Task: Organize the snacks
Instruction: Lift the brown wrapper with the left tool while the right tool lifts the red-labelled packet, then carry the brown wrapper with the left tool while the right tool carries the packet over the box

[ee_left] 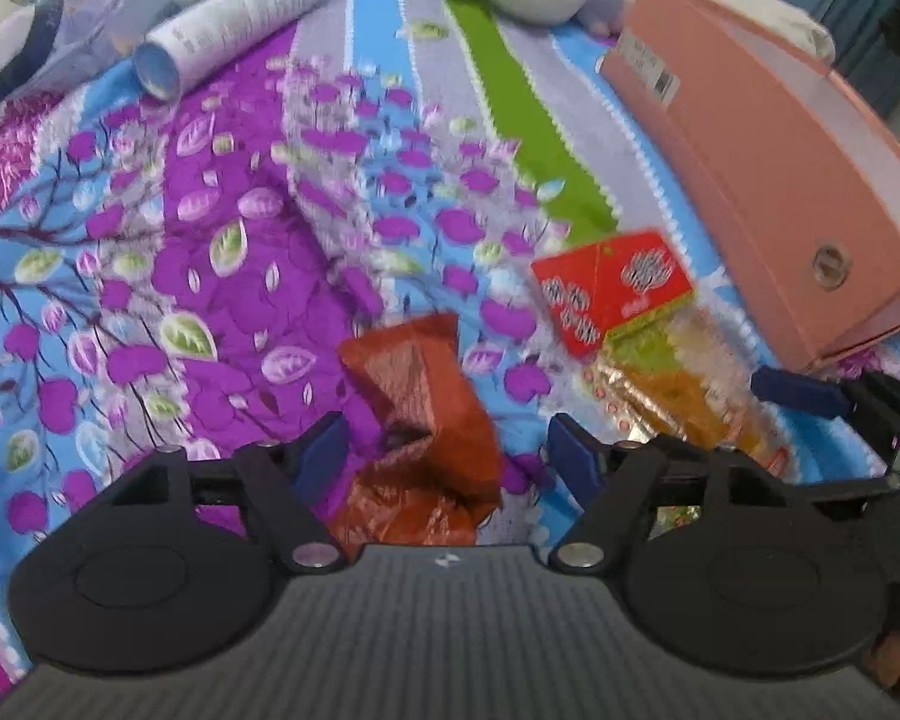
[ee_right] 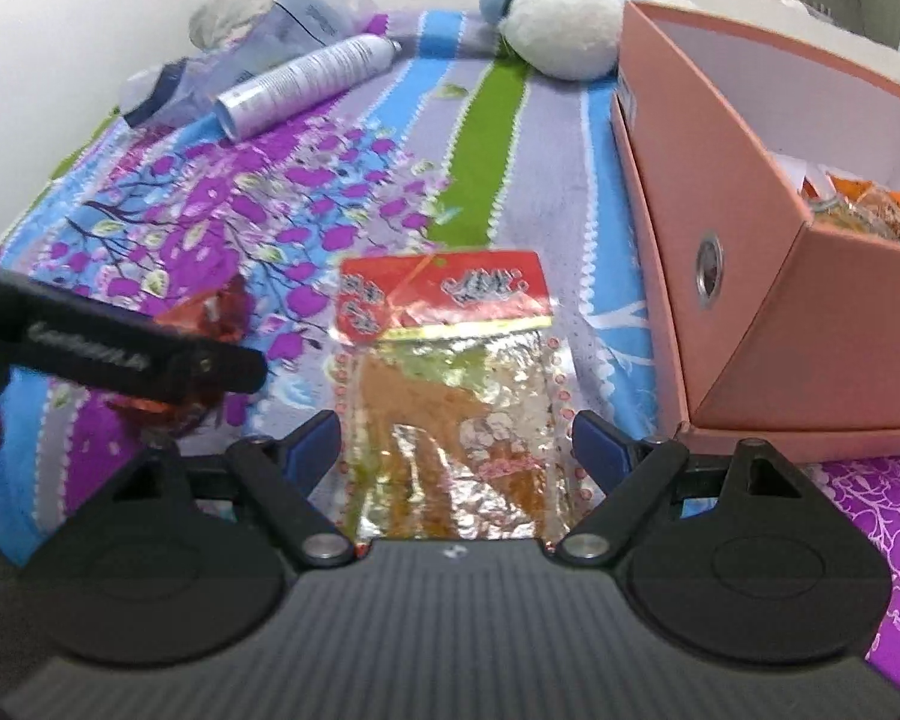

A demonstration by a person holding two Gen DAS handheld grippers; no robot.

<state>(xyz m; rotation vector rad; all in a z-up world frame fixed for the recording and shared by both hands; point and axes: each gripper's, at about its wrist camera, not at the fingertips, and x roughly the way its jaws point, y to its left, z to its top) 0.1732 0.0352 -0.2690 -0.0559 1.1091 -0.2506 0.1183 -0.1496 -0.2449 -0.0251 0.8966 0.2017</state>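
Between the spread jaws of the left gripper (ee_left: 444, 456) lies a crumpled orange-red snack packet (ee_left: 426, 414) on the flowered bedspread (ee_left: 210, 240), its long axis running away from the camera; the pads stand clear of it, gripping nothing. To its right, the red-topped clear snack bag (ee_right: 450, 390) lies lengthwise between the wide-open jaws of the right gripper (ee_right: 453, 444), untouched. Farther right sits the pink box (ee_right: 750, 276), already holding other packets. Each hand is nearest its own snack; the box lies closer to the right one.
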